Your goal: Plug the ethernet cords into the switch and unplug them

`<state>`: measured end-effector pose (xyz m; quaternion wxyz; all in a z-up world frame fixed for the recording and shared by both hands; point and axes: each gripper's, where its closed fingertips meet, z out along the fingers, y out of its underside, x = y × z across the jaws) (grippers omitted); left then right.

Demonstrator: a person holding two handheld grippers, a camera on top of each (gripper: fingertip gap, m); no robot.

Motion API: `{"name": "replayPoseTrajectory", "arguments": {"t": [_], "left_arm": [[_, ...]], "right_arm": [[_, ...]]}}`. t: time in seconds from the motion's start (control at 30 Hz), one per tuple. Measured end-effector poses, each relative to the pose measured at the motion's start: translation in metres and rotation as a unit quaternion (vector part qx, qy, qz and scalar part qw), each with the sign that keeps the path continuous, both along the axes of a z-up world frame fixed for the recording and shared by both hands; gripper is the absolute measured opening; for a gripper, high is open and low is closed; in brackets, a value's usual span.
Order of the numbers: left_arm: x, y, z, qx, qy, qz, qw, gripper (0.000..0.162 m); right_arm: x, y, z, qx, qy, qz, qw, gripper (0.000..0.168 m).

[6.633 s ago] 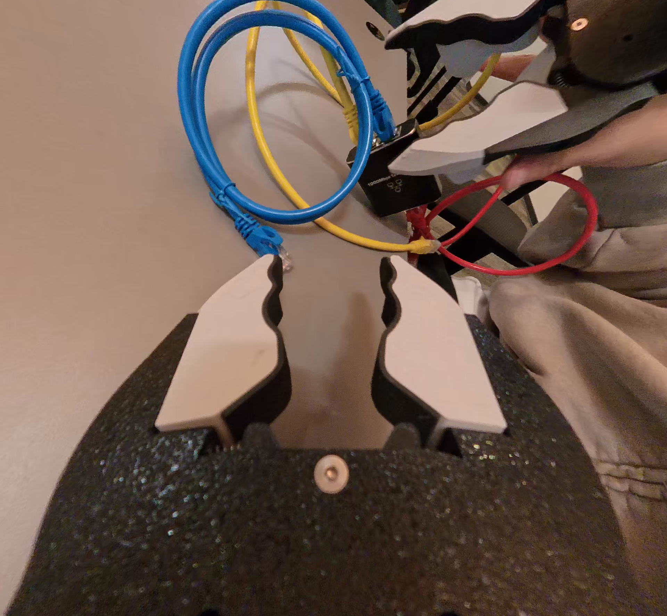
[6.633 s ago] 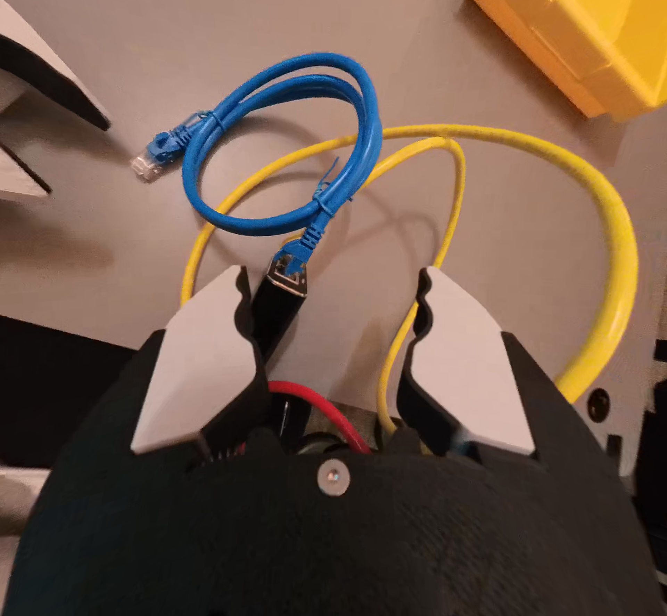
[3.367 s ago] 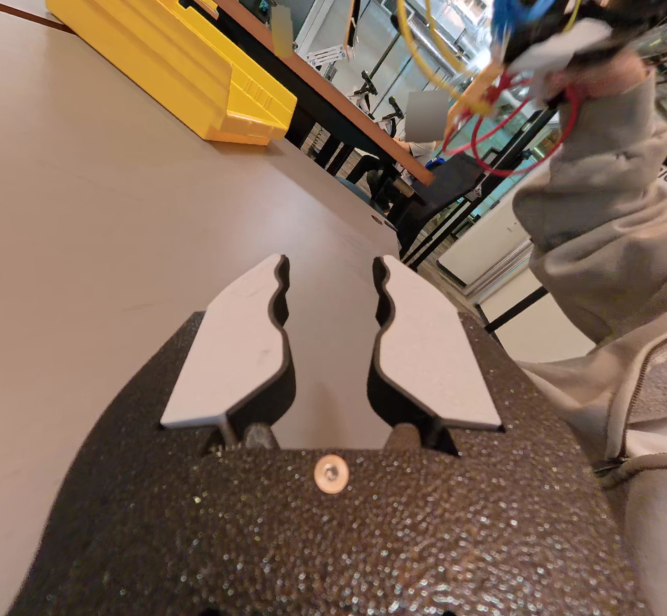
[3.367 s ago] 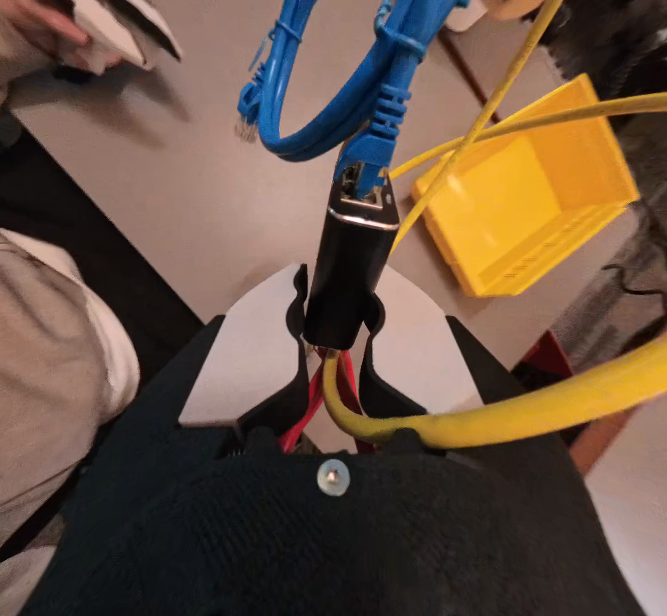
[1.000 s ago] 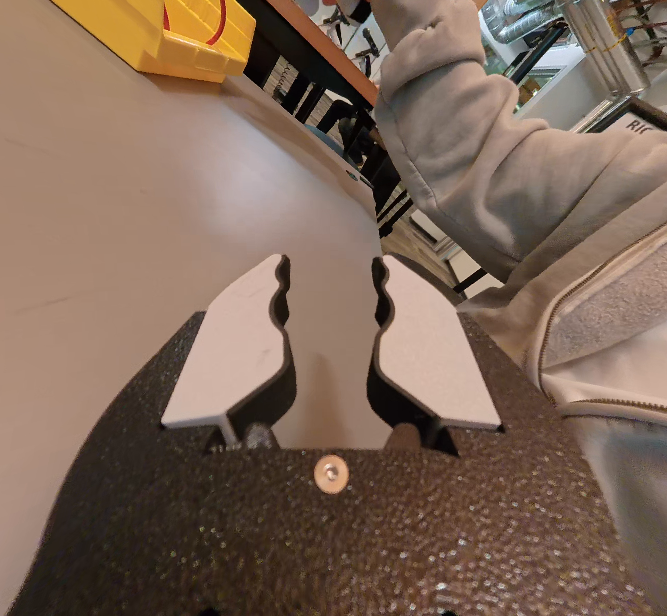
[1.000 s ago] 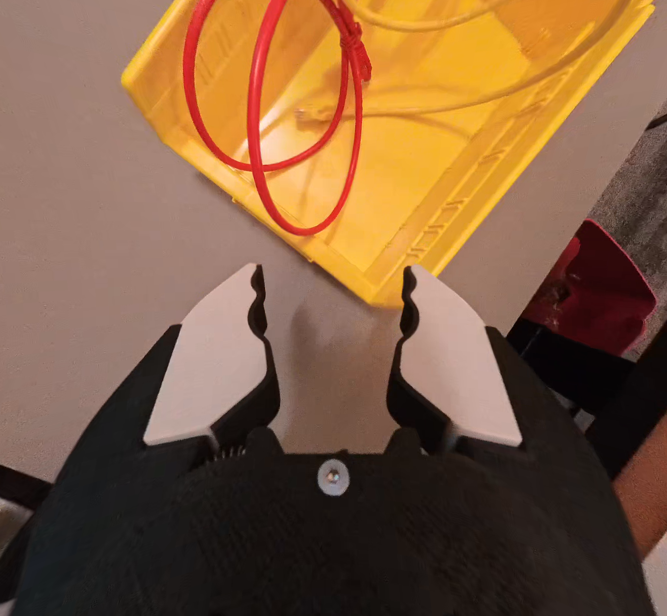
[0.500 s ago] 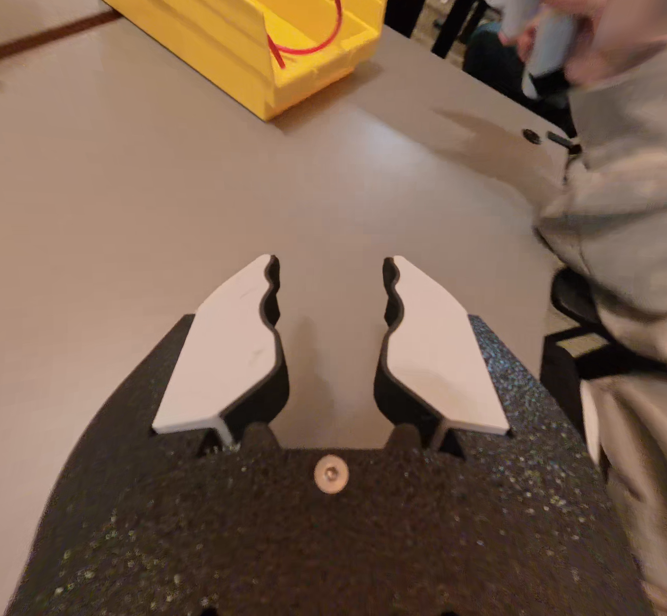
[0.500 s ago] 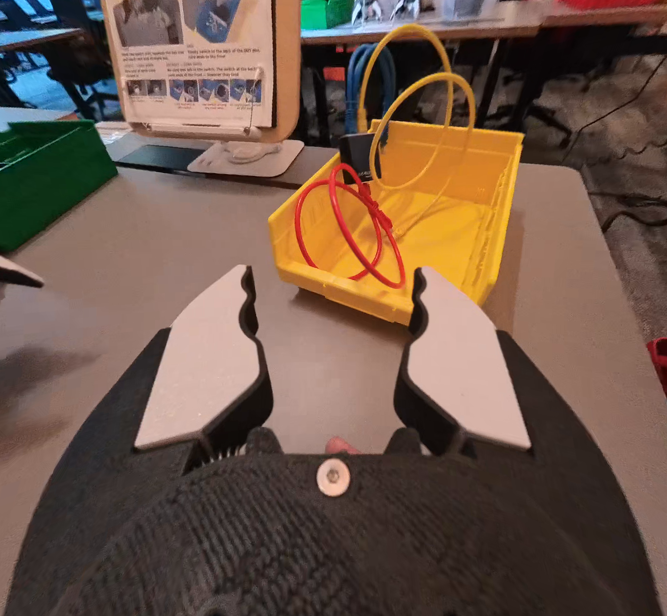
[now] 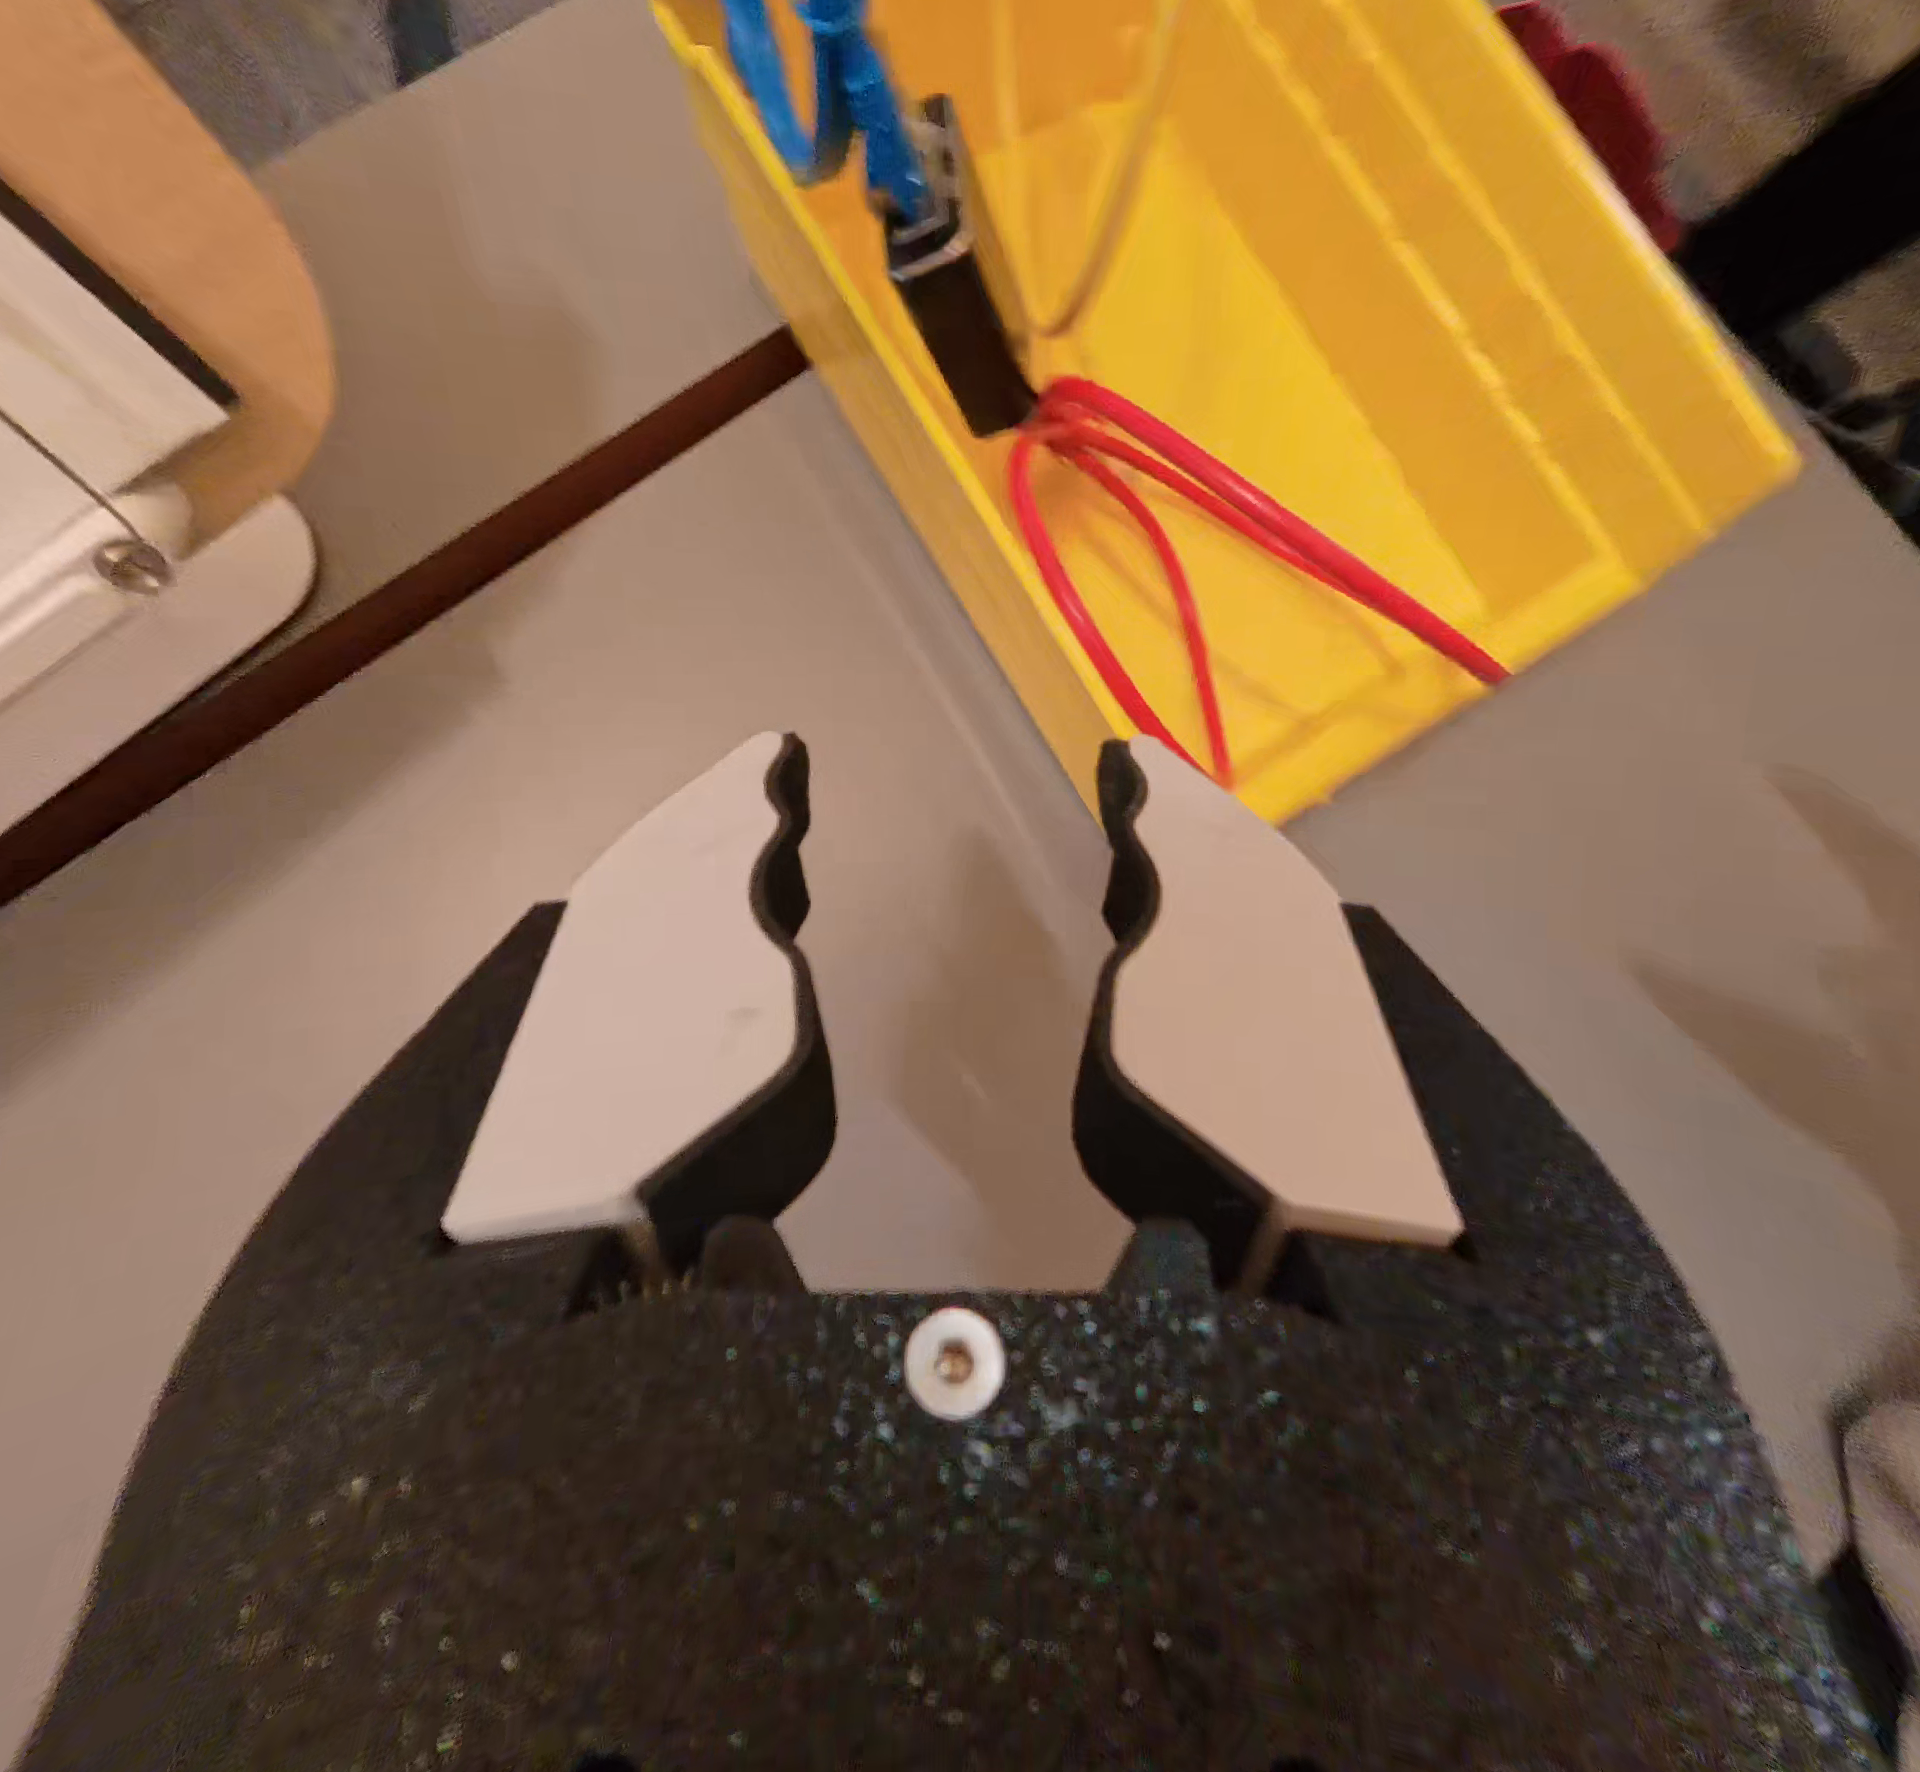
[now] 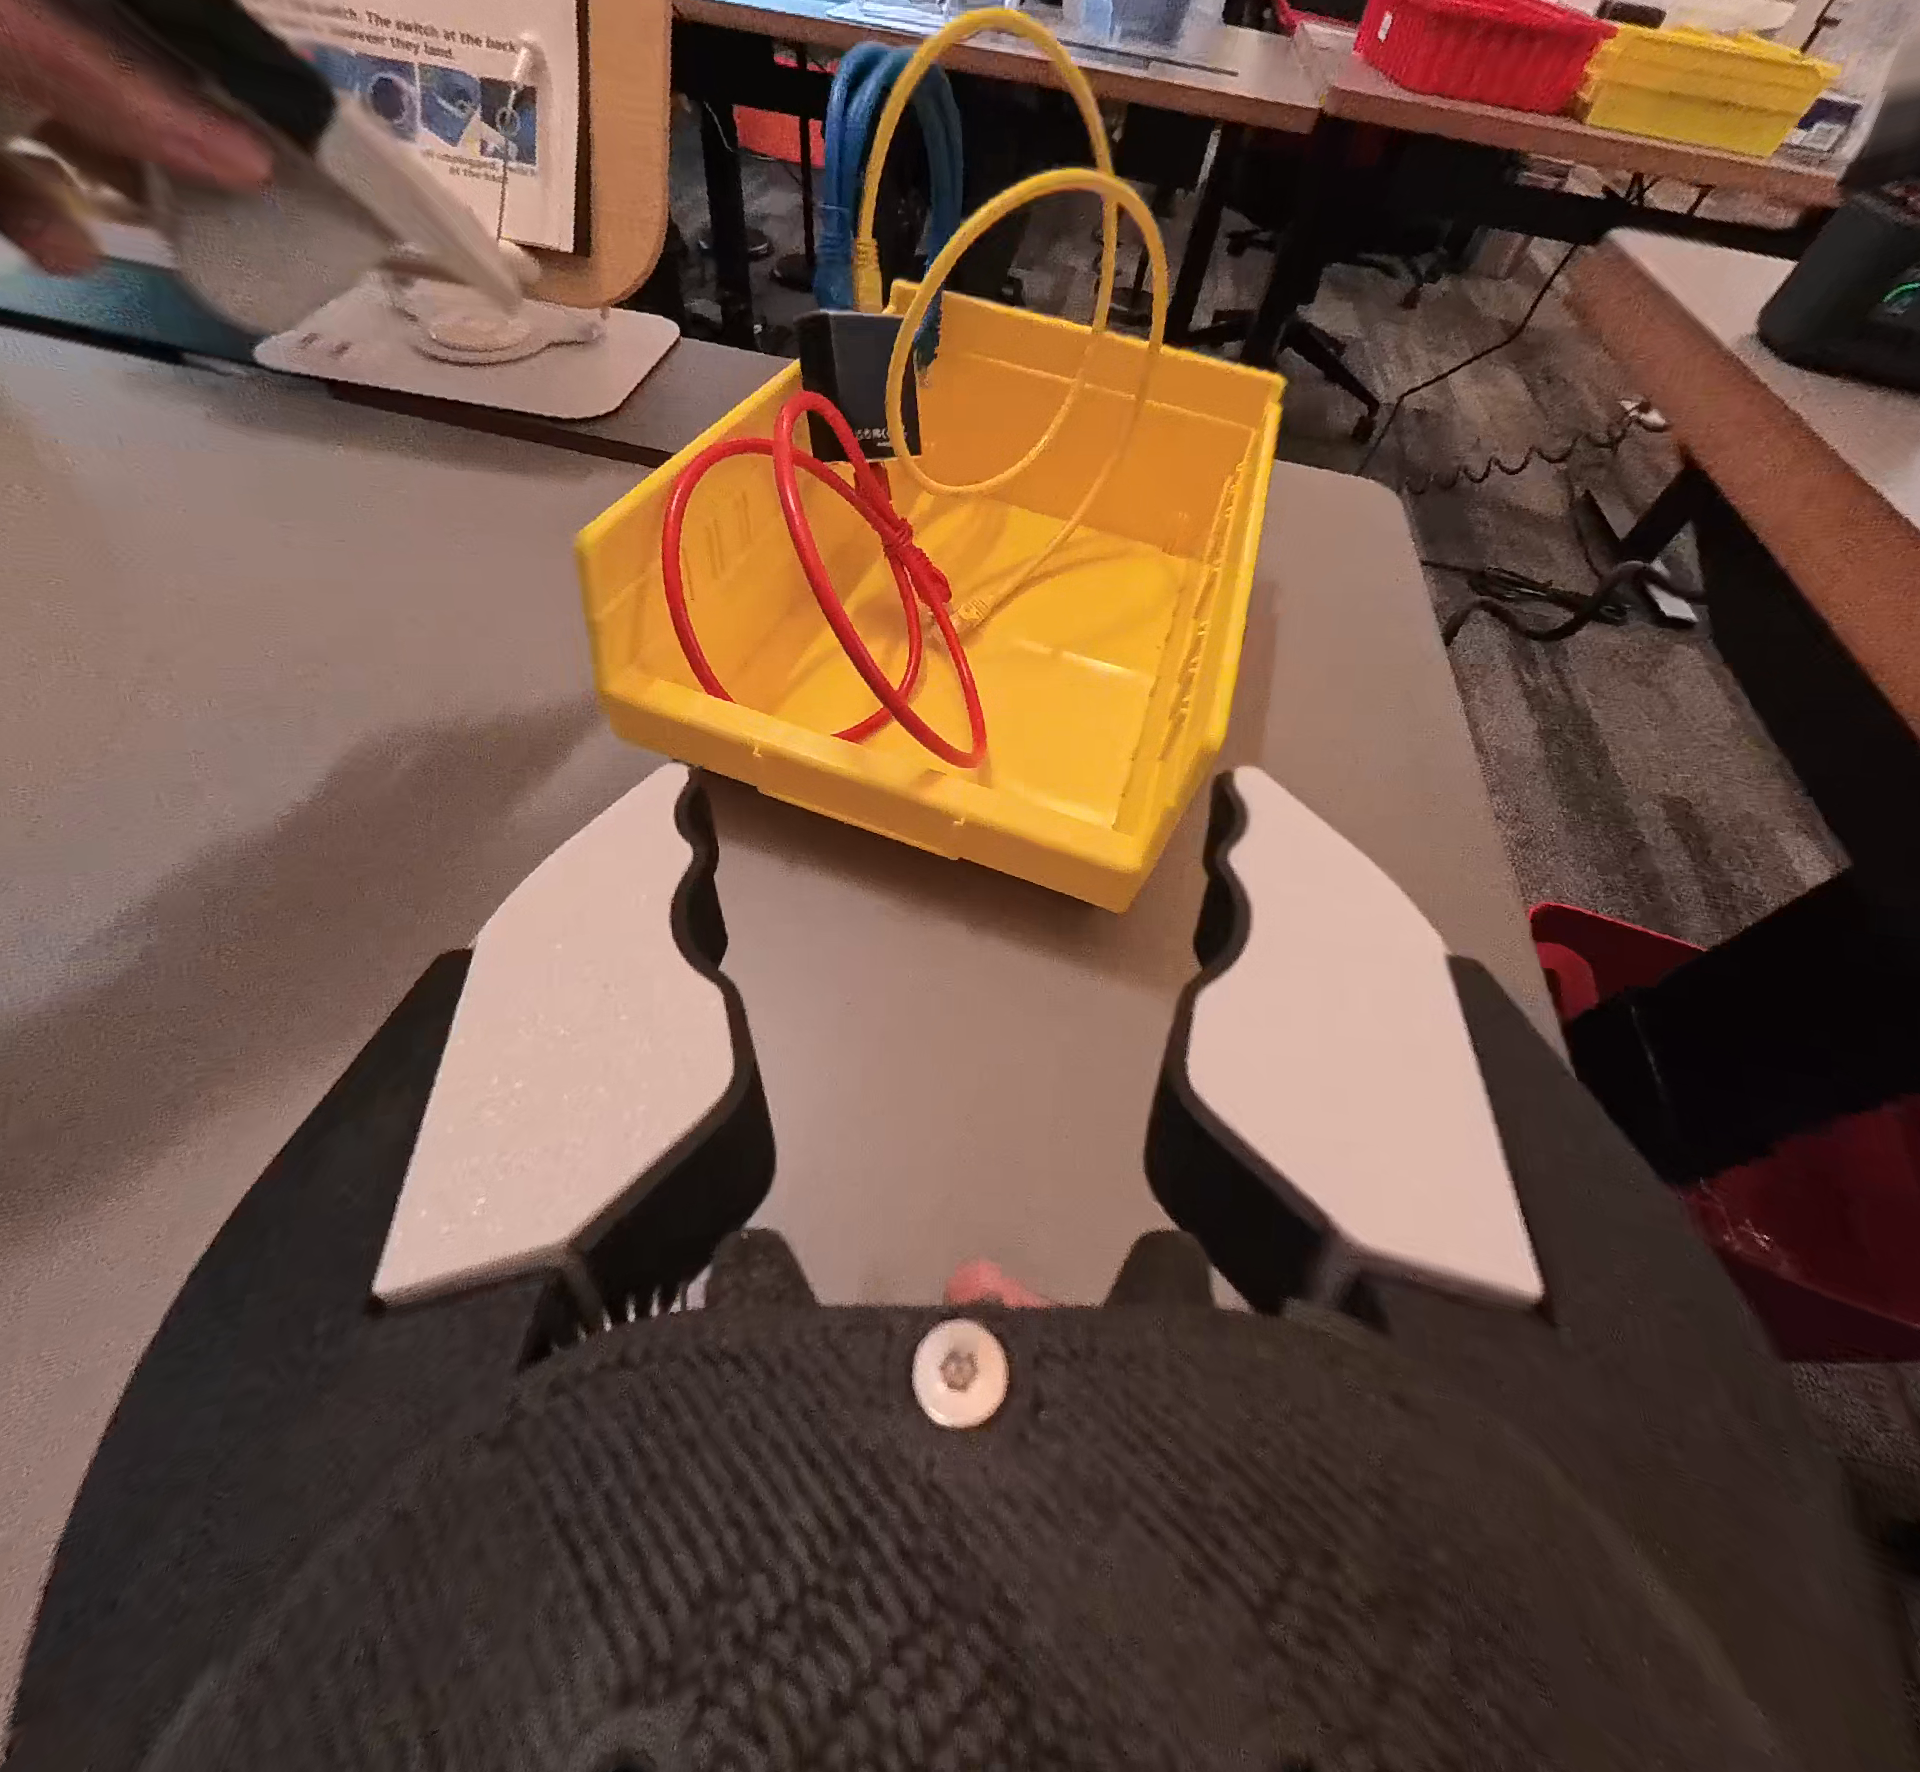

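The black switch [image 10: 857,392] leans against the back left wall of a yellow bin [image 10: 883,772]. Red [image 10: 831,600], yellow [image 10: 1039,268] and blue [image 10: 862,164] ethernet cords loop from it, standing up above the bin. My right gripper [image 10: 956,797] is open and empty over the table, just short of the bin's front. My left gripper [image 9: 956,766] is open and empty near the bin's [image 9: 1558,496] corner. The left wrist view shows the switch [image 9: 956,320], the blue cord [image 9: 831,8] and the red cord [image 9: 1143,527]. The left gripper also shows blurred in the right wrist view [image 10: 416,216].
The grey table [image 10: 312,631] ends just right of the bin. A sign stand with a printed sheet [image 10: 468,60] is behind the bin's left side. A red object [image 10: 1621,974] sits off the table's right edge. Tables with other bins stand in the background.
The switch and cords, on the table 6.6 s ago, now sit in the yellow bin. In the last second the right gripper pulled back from the bin and the left gripper swung round to face it.
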<state>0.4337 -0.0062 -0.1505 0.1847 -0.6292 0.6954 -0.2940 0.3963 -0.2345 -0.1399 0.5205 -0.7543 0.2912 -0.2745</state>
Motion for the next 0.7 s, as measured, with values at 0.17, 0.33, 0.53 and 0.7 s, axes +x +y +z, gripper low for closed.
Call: {"name": "replayPoseTrajectory", "arguments": {"t": [0.17,0.33,0.53,0.7], "left_arm": [[0.049,0.004,-0.024,-0.005,0.058,0.059,0.997,0.056],[0.077,0.001,-0.052,-0.030,0.088,0.100,0.991,0.056],[0.093,-0.008,-0.077,-0.005,0.109,0.106,0.988,0.058],[0.100,-0.009,-0.088,0.013,0.117,0.114,0.986,0.058]], "right_arm": [[0.007,0.009,-0.027,-0.047,0.022,0.019,0.998,0.095],[0.012,0.011,-0.040,-0.049,0.034,0.027,0.998,0.094],[0.019,0.010,-0.044,-0.013,0.059,0.018,0.998,0.096],[0.024,0.005,-0.048,-0.008,0.070,0.001,0.997,0.098]]}}
